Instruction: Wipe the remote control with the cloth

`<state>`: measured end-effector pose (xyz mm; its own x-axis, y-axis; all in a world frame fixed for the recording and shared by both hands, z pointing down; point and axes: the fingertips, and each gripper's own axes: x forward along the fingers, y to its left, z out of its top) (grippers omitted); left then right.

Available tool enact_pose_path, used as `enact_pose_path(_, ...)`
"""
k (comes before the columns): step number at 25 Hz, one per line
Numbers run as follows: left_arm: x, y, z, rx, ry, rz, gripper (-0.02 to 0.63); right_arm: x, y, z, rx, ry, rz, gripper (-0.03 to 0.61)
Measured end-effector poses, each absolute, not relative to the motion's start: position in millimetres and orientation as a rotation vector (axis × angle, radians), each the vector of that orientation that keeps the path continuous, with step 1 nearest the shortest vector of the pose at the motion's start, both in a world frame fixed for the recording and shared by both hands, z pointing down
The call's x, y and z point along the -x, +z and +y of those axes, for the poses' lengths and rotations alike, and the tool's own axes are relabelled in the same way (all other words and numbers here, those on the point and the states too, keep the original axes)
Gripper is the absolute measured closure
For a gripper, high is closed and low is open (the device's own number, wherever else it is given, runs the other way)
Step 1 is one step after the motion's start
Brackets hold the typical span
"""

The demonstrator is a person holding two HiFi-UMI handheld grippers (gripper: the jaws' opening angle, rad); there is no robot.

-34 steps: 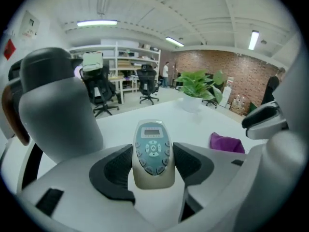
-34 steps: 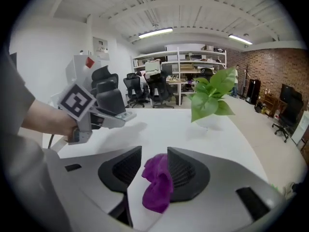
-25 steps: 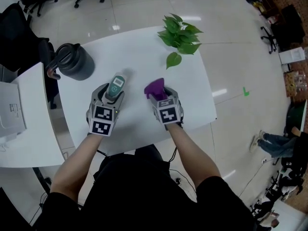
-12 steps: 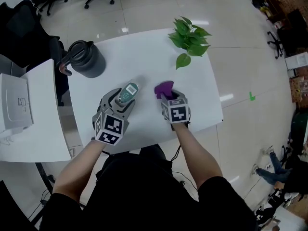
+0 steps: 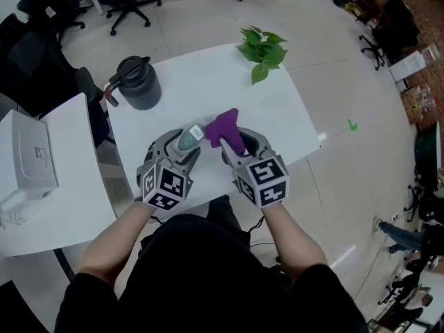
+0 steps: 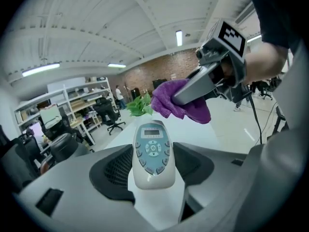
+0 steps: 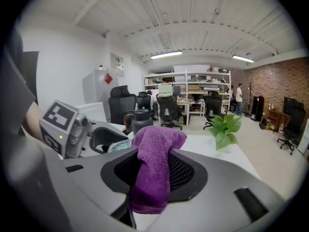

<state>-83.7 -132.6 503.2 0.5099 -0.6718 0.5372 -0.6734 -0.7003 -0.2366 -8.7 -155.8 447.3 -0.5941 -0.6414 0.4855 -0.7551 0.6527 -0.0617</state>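
Obs. 1: The remote control (image 5: 189, 139) sits above the near edge of the surface (image 5: 201, 82), roughly midway along it. We judge it held clear of the top, not resting on it.

Obs. 2: The left tongs (image 5: 177, 146) are clamped on it. Their two pads press the flanks of its lower, keypad end, and the rest stands out in front. We read this grip as deliberate, since it leaves the button face and the display bare for wiping.

Obs. 3: Orientation. The long axis runs in line with the left tongs. The display end points away from the person toward the far edge and leans toward the right edge. The button face is turned up.

Obs. 4: The purple cloth (image 5: 225, 128) is pinched in the right tongs (image 5: 242, 146), which have just been closing with the cloth between them. A bunched fold stands out past the tips and a tail hangs below. We take the fold as the wiping pad.

Obs. 5: The cloth is near the remote's display end, on its right. The left gripper view shows it above and beyond that end, not yet touching.

Obs. 6: Further out, a dark jug (image 5: 139, 83) stands at the far left corner and a plant (image 5: 262, 46) at the far right corner. Both are well apart from the work.
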Motion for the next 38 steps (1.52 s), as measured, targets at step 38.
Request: enact_pose_path(38, -20, 420, -45, -3.04, 1.02, -1.208, 0.36, -36, 409, -83, -0.848, 0.248, -2.363, 0.428)
